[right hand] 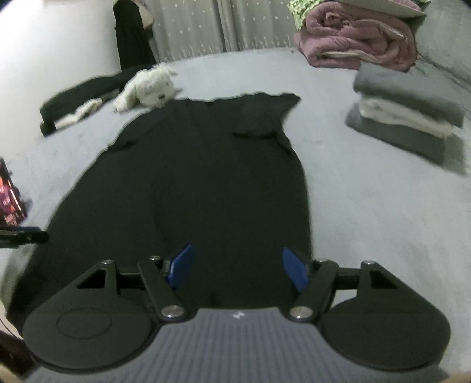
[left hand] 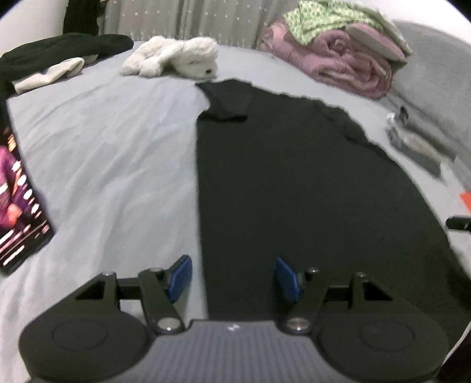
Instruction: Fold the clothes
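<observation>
Left wrist view first: nearest the lens, the left gripper (left hand: 232, 277) hangs with its blue pads spread wide and nothing between them, poised above the near left edge of the dark shirt (left hand: 294, 176). That shirt lies flat on the grey bed sheet (left hand: 112, 141), its near hem by the grippers and its neck end at the far end, with one sleeve folded in over the body at the far left. At the left edge of this view a lit tablet screen (left hand: 20, 200) leans on the sheet. Farther off, to the right of the shirt, lie some small greyish items (left hand: 418, 141), too blurred to name. Beyond the shirt's far end rests a white plush toy (left hand: 173, 57), with a dark garment (left hand: 67, 48) and a pale cloth to its left, and a rolled pink quilt (left hand: 338, 62) topped by green patterned fabric at the far right.

In the right wrist view, the right gripper (right hand: 238, 266) is likewise well open and empty, above the shirt's near right part. To the right, well apart from the shirt, sits a stack of folded grey and white clothes (right hand: 406, 117). A pale curtain (right hand: 206, 26) closes the far side.
</observation>
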`<state>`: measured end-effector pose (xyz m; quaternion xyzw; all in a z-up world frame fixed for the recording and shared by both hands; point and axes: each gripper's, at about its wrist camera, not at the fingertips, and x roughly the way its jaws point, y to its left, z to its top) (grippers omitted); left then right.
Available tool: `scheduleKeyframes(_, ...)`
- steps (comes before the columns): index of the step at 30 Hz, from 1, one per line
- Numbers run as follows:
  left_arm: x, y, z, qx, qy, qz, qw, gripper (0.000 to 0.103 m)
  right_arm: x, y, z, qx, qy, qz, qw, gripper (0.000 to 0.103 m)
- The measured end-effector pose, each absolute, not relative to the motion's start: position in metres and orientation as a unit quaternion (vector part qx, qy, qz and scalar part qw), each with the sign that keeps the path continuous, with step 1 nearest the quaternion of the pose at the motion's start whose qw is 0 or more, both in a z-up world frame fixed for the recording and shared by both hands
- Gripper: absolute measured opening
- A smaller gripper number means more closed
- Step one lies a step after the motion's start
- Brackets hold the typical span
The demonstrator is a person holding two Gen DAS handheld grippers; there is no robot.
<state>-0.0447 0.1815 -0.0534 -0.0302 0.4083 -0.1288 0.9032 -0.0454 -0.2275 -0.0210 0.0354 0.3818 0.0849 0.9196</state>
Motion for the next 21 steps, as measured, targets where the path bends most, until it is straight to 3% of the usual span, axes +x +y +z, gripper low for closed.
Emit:
scheduleKeyframes(11, -0.064, 0.214, -0.051, -0.05, 0.452, -0.203, 0.867, 0.064, -0.074, -0.274, -0.036, 0.05, 0.421, 0.076, 0.903, 0.072)
scheduleKeyframes(21, -0.064, 0.258, -0.074, -0.186, 0.478, -0.336, 0.79, 0.063, -0.107, -0.318, -0.047, 0.154, 0.474, 0.196, 0.845, 0.07)
